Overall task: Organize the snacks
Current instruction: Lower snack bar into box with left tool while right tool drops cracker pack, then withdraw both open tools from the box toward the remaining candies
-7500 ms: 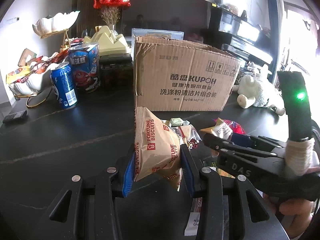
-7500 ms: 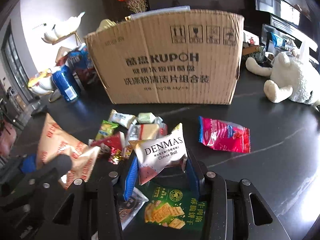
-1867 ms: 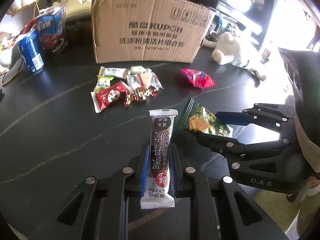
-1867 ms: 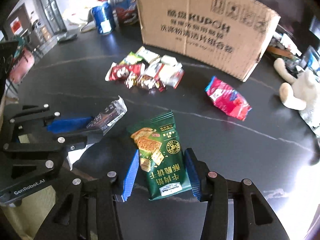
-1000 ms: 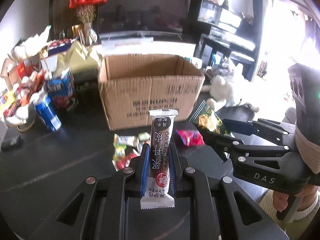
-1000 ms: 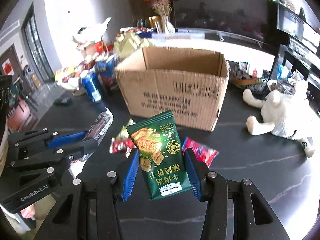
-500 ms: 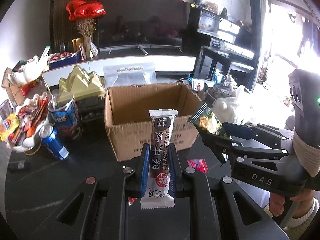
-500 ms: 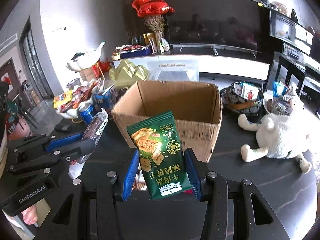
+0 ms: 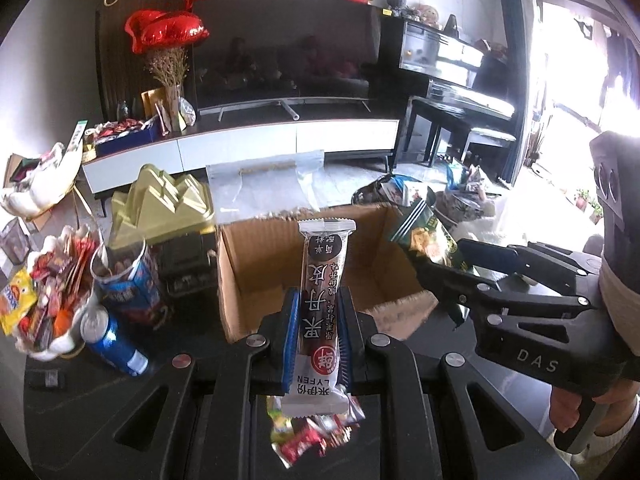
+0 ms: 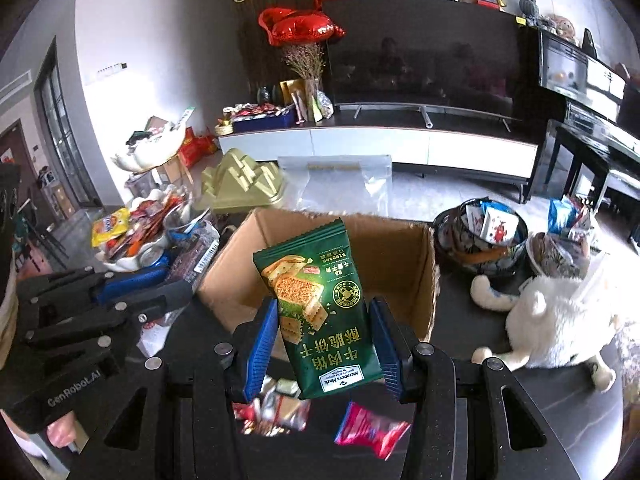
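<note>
The open cardboard box (image 9: 320,268) sits at twelve o'clock ahead of you on the dark table (image 10: 500,432). Your right gripper (image 10: 326,344) is clamped on a green cracker bag (image 10: 324,312). Your left gripper (image 9: 318,340) is squeezed tight on a brown snack bar (image 9: 322,300). Loose snacks (image 9: 312,436) lie at six o'clock beneath it.

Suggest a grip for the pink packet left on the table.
Pink snack packet lies flat on the dark table, apart from the mixed candy pile. Probably come from above and pinch across its narrow width mid-body; crimped ends look floppy.
</note>
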A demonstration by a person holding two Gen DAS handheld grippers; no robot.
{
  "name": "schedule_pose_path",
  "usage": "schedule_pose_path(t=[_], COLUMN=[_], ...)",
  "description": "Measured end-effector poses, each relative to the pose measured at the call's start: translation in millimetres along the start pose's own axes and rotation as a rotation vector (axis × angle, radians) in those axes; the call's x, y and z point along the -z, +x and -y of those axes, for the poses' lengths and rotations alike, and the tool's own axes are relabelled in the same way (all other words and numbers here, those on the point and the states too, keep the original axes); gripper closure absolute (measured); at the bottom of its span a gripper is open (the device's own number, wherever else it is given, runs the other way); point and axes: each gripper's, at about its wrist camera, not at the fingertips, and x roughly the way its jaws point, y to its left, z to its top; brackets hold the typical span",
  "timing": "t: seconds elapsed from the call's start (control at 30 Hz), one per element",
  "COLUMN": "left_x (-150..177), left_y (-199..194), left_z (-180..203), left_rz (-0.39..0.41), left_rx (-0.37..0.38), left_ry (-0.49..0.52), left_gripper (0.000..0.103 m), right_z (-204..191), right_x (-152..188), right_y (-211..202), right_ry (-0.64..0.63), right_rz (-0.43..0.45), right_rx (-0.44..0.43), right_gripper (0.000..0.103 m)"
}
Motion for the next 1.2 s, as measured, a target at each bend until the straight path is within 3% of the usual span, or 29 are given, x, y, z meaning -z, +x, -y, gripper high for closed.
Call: schedule_pose_path(t=[0.37,0.43,0.47,0.5,0.53,0.57,0.73,0.9,1.2], left_x=[-25,-26,-26,-25,-23,-21,-1,19,58], left_y=[61,67,67,64,61,57,29,-2,-50], left_z=[-19,-22,-23,-25,-26,-27,-28,-30,-32], left_rz=[-0.031,-0.023,-0.013,0.003,0.017,0.029,0.062,0.088,0.142], left_rx=[-0.023,-0.055,-0.068,-0.085,-0.098,-0.111,-0.139,-0.119,-0.106], left_ry=[-0.017,-0.016,-0.011,-0.007,-0.004,-0.001,0.005,-0.019,-0.025], left_gripper=[0.083,0.078,0.068,0.061,0.060,0.060,0.053,0.045,0.041], right_z=[16,17,18,19,21,22,9,-12,-47], right_x=[-22,-22,-22,-21,-20,-19,-2,13,46], right_y=[50,57,61,65,67,67,55,30,-11], right_ry=[0.014,0.015,0.016,0.020,0.028,0.038,0.015,-0.015,-0.007], right_rz=[-0.007,-0.007,-0.011,-0.017,-0.019,-0.011,0.008,0.044,0.089], right_rx=[0.005,0.009,0.015,0.025,0.032,0.041,0.060,0.060,0.022], right_gripper=[0.055,0.055,0.053,0.048,0.037,0.036,0.036,0.036,0.036])
